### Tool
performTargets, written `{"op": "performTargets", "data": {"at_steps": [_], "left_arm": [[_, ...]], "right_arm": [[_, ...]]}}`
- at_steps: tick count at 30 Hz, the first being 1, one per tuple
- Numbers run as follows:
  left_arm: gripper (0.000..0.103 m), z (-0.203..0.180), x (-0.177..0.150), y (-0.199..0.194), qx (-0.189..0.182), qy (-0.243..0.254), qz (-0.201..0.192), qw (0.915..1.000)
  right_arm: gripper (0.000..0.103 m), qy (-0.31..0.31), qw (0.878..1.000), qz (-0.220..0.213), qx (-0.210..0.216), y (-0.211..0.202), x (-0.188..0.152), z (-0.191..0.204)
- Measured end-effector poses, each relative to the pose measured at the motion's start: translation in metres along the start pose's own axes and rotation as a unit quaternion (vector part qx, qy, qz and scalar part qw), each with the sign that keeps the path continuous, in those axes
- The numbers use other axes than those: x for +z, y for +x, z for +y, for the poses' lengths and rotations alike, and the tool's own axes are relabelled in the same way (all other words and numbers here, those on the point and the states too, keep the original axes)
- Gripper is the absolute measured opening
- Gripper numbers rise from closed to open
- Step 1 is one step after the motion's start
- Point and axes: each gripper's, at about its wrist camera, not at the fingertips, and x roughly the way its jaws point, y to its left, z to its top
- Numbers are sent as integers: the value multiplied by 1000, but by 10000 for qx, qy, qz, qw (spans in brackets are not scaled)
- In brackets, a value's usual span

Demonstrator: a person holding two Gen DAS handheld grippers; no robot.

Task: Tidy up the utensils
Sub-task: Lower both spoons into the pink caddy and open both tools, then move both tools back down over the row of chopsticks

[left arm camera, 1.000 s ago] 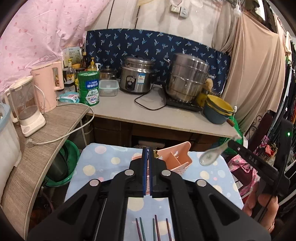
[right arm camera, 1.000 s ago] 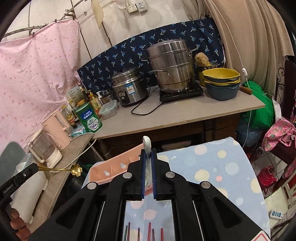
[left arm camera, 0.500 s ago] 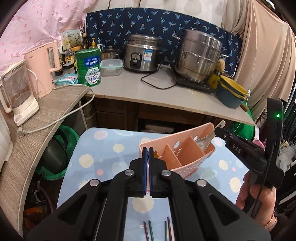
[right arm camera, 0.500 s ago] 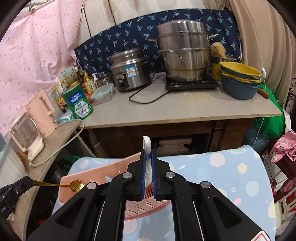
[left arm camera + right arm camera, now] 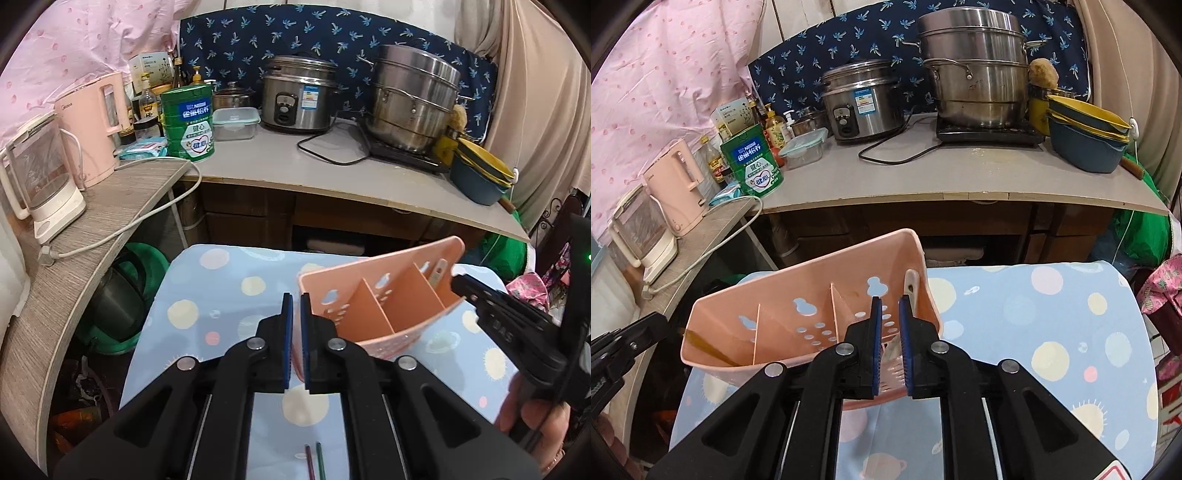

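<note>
Both grippers have come down over the pink divided utensil caddy [image 5: 812, 332] since the earlier frames, and their jaws have just been opening: the right gripper [image 5: 888, 343], which was pinching a white spoon [image 5: 909, 286], now shows a narrow gap with nothing pressed between the blue pads, and that spoon leans in the caddy's rightmost compartment with its handle against the end wall. The left gripper [image 5: 296, 332] has likewise parted a crack and holds nothing; the gold flower-ended spoon [image 5: 701, 345] it carried appears as a thin golden line lying in the leftmost compartment (only a sliver of it shows). Nearest the left wrist camera, two coloured chopsticks [image 5: 314, 459], one reddish and one green, lie on the dotted blue tablecloth [image 5: 1052, 332], not yet sorted. To finish the release well, I judge each gripper should open a little further and lift straight up along its own line, since dragging sideways could catch a handle or tip the light caddy, which sits on soft cloth. The middle compartment looks empty and would suit the chopsticks. Beyond the table stand the counter [image 5: 369, 181], the rice cooker [image 5: 297, 98] and the stacked steamer pot [image 5: 413, 99], all well apart from the work.
</note>
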Motion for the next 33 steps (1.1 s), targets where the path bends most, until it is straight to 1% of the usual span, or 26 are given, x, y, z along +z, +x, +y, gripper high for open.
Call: {"op": "performTargets", "data": {"at_steps": [8, 11, 12, 15, 18, 19, 20, 21, 23, 24, 26, 29, 33], "left_arm": [[5, 14, 1, 22, 153, -59, 173, 9997], [4, 15, -1, 25, 172, -76, 174, 9997], [4, 14, 0, 24, 128, -84, 173, 9997], [4, 12, 0, 12, 64, -98, 24, 9999], [6, 10, 0, -9, -8, -105, -163, 9998], [9, 9, -3, -19, -30, -99, -241, 9997], [15, 8, -5, -27, -30, -82, -301, 9995], [17, 7, -10, -37, -18, -60, -367, 9993], [26, 7, -22, -57, -83, -52, -459, 9989], [28, 8, -31, -67, -93, -49, -473, 9988], [35, 8, -49, -83, -103, -36, -482, 9988], [36, 10, -84, -101, -101, -1, -310, 9995], [37, 12, -134, -118, -35, 37, -45, 10000]], "right_arm": [[12, 162, 9997, 85, 151, -15, -16, 7], [12, 191, 9996, 92, 204, -20, -22, 13], [12, 205, 9995, 99, 226, -21, -23, 14], [12, 155, 9997, 72, 190, -23, -26, 16], [12, 205, 9996, -9, 182, -34, -28, 14], [13, 227, 9996, -71, 173, -40, -28, 13], [15, 260, 9994, -142, 165, -49, -29, 11], [17, 301, 9992, -191, 160, -58, -31, 9], [26, 364, 9988, -272, 162, -77, -36, 5], [28, 384, 9987, -319, 127, -89, -40, 2], [35, 419, 9984, -382, 82, -113, -54, -3], [37, 423, 9987, -299, -36, -142, -82, -10], [38, 397, 9988, -80, -268, -174, -133, -17]]}}
